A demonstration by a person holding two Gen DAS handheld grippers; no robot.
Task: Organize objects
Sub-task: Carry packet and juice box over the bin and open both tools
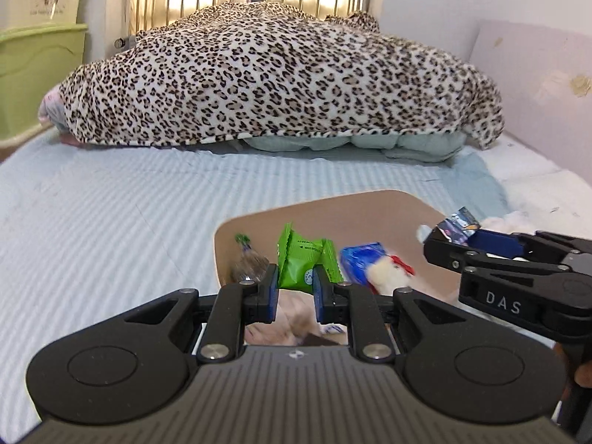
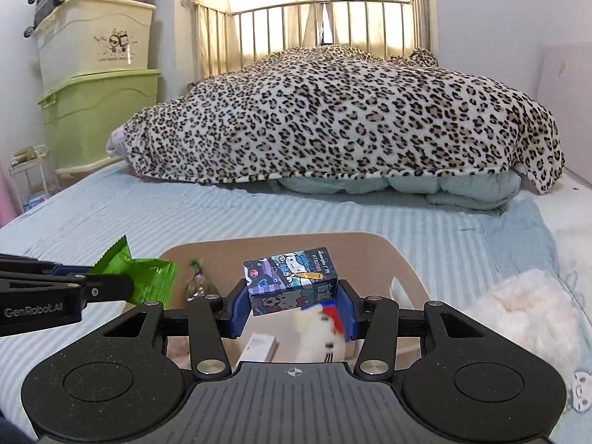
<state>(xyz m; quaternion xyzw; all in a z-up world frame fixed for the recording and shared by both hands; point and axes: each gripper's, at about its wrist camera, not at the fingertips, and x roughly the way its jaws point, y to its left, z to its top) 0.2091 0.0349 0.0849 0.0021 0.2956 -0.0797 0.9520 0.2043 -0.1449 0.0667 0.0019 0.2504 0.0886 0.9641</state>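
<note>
My left gripper (image 1: 296, 288) is shut on a green snack packet (image 1: 301, 259) and holds it above a tan tray (image 1: 370, 214) on the bed. My right gripper (image 2: 292, 301) is shut on a small cartoon-printed box (image 2: 290, 281) above the same tray (image 2: 370, 251). The left gripper with the green packet (image 2: 148, 277) shows at the left of the right wrist view. The right gripper with the box (image 1: 458, 222) shows at the right of the left wrist view. On the tray lie a clear candy wrapper (image 1: 249, 259), a blue packet (image 1: 360, 259) and a white plush toy (image 2: 322, 336).
A leopard-print blanket (image 2: 351, 118) is heaped across the far part of the bed. Stacked storage bins (image 2: 96, 85) stand at the left beside the bed. A fluffy pink-white bundle (image 2: 529, 310) lies right of the tray. A small white box (image 2: 259, 346) lies on the tray near me.
</note>
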